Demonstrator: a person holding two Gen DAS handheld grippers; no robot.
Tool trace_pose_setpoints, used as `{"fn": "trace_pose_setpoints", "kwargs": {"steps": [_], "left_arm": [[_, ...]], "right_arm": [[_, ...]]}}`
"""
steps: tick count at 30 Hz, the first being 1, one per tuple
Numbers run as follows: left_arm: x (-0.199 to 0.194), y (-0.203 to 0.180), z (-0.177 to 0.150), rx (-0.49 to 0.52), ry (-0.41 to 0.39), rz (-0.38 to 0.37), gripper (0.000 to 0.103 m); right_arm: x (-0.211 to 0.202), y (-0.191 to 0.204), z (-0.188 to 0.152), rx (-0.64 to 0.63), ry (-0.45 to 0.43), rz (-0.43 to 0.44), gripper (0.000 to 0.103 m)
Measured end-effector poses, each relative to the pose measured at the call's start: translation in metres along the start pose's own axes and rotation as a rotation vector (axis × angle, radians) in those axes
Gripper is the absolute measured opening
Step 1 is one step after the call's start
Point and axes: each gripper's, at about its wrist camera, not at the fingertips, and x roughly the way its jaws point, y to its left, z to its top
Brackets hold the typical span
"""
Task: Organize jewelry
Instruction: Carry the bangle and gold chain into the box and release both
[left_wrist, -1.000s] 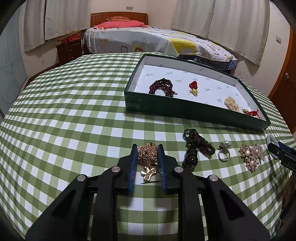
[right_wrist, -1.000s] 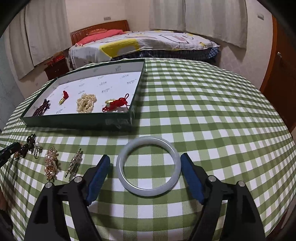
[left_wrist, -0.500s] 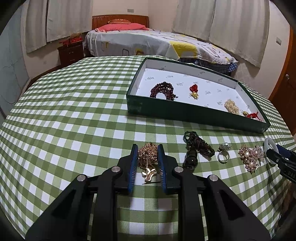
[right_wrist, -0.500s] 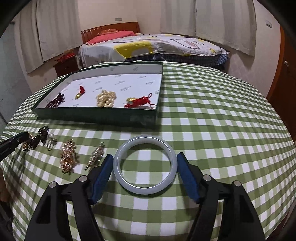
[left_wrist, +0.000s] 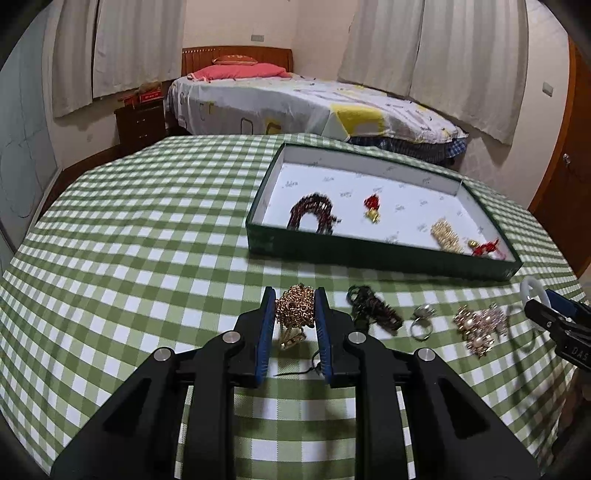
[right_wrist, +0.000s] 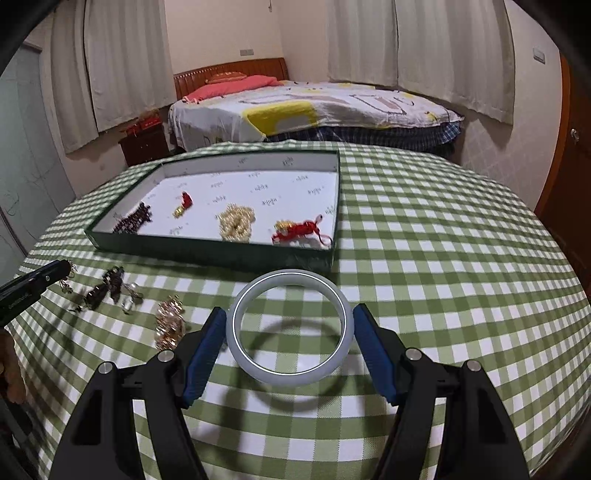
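My left gripper (left_wrist: 294, 293) is shut on a gold filigree brooch (left_wrist: 293, 312) and holds it just above the green checked tablecloth (left_wrist: 147, 258). The pads of my right gripper (right_wrist: 290, 312) press on both sides of a pale jade bangle (right_wrist: 291, 378). The bangle hangs clear of the cloth, with its shadow below. A green box (left_wrist: 369, 254) with a white floor lies beyond. It holds a dark red bead bracelet (left_wrist: 312, 216), a red and gold charm (left_wrist: 372, 206), a pearl cluster (left_wrist: 447, 234) and a red knot ornament (left_wrist: 485, 248).
Loose on the cloth between the grippers lie a dark bead strand (left_wrist: 371, 308), a ring (left_wrist: 421, 323) and a pearl brooch (left_wrist: 478, 326). A bed (right_wrist: 314, 110) stands behind the round table. A wooden door (right_wrist: 576, 166) is at the right.
The right jaws closed in on the bangle and lifted it off the cloth. The left gripper rose a little with the gold brooch. Both views now sit higher over the table.
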Motion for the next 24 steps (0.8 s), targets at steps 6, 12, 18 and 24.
{"fn": "trace_pose_setpoints", "kwargs": {"steps": [6,12,18,24], "left_arm": [[-0.022,-0.01,0.023,0.003,-0.072,-0.032,0.021],[-0.029,-0.025,0.052,0.016,-0.135,-0.073,0.021],[-0.012,-0.037,0.087,0.036,-0.174,-0.097,0.021],[0.025,-0.04,0.12,0.049,-0.167,-0.097,0.021]], "right_arm": [[-0.013,0.009,0.019,-0.015,-0.056,0.026,0.068],[-0.016,0.017,0.046,-0.033,-0.117,0.045,0.068],[-0.003,0.021,0.077,-0.045,-0.163,0.05,0.068],[0.031,0.019,0.104,-0.041,-0.162,0.043,0.068]]}}
